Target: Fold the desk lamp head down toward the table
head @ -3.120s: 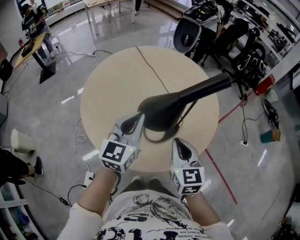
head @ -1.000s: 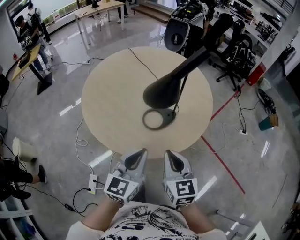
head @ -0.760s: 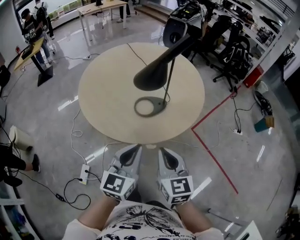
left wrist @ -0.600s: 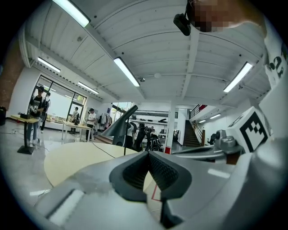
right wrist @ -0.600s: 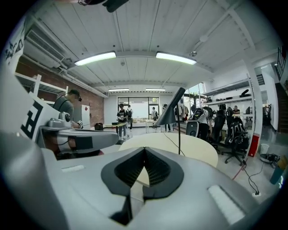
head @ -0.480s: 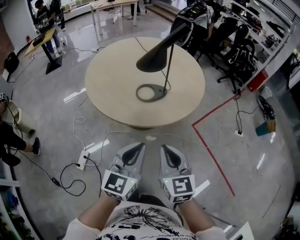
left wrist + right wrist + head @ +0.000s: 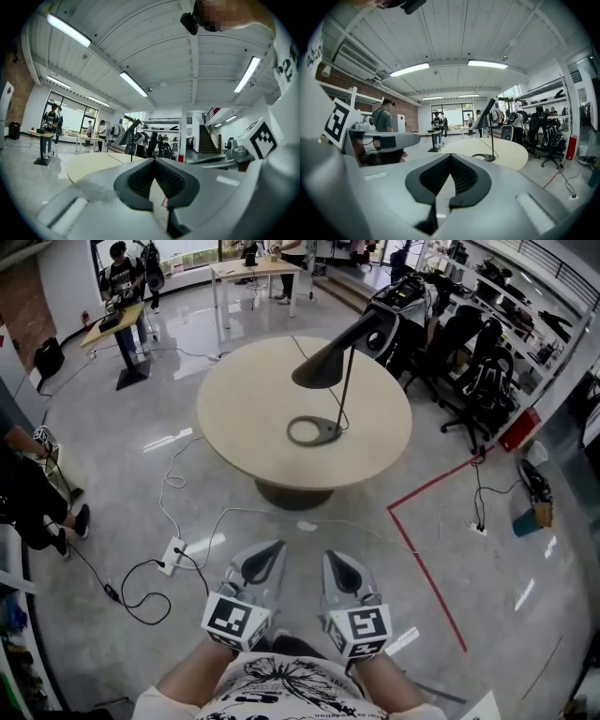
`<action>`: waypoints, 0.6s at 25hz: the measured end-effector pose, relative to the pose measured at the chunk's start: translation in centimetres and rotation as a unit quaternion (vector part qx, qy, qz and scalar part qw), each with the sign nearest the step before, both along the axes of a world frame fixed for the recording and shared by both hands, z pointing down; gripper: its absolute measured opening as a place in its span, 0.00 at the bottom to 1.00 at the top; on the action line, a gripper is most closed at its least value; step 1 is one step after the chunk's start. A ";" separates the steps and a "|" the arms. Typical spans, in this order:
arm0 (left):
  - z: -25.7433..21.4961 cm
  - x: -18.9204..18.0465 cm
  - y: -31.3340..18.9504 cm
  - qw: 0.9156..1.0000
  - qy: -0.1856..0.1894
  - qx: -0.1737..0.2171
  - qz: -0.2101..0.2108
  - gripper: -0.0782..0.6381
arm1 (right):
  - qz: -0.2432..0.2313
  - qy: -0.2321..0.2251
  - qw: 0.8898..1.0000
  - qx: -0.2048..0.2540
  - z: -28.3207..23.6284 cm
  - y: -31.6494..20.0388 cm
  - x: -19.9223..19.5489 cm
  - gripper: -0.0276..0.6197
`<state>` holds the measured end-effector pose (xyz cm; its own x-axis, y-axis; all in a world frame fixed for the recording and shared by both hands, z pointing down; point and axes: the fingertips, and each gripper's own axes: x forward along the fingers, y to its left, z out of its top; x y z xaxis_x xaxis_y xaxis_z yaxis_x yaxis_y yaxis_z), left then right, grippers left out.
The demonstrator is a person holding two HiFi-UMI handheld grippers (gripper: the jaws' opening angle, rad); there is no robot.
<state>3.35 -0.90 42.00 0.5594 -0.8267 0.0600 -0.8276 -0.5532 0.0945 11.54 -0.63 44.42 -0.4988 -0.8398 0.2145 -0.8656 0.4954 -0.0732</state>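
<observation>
The black desk lamp stands on the round beige table [image 7: 244, 404], with its cone head [image 7: 322, 368] tilted downward over its ring base [image 7: 314, 431] on a thin stem. Both grippers hang over the floor well short of the table, side by side. My left gripper [image 7: 275, 547] is shut and empty, as is my right gripper [image 7: 331, 556]. In the left gripper view the lamp [image 7: 127, 136] shows far off beyond the closed jaws. In the right gripper view the lamp head [image 7: 485, 114] and base [image 7: 482, 157] stand on the table [image 7: 506, 154].
A white power strip [image 7: 173, 550] with cables lies on the grey floor left of me. Red tape [image 7: 422, 493] marks the floor on the right. Office chairs [image 7: 473, 367] crowd behind the table. A person [image 7: 28, 493] sits at the left; others stand by far desks [image 7: 120, 320].
The view has backed away from the table. The left gripper, earlier at the lamp head, is now off it; both grippers are over the floor, far from the lamp.
</observation>
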 end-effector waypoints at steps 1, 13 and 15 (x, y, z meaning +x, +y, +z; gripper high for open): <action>-0.1 -0.2 0.4 1.000 0.000 0.002 0.002 0.12 | 0.001 -0.005 1.000 0.000 0.0 0.3 -0.1 0.06; 0.3 -4.1 7.4 0.999 0.027 -0.017 0.013 0.12 | 0.030 0.030 0.999 0.012 0.1 7.4 -2.7 0.06; 0.5 -4.7 8.8 0.999 0.025 -0.021 0.018 0.12 | 0.035 0.030 0.999 0.014 0.1 8.8 -3.4 0.06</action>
<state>-1.36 7.88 42.48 0.5921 -0.8032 0.0653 -0.8007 -0.5773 0.1599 8.13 8.16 44.52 -0.4253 -0.8781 0.2191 -0.9006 0.4345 -0.0068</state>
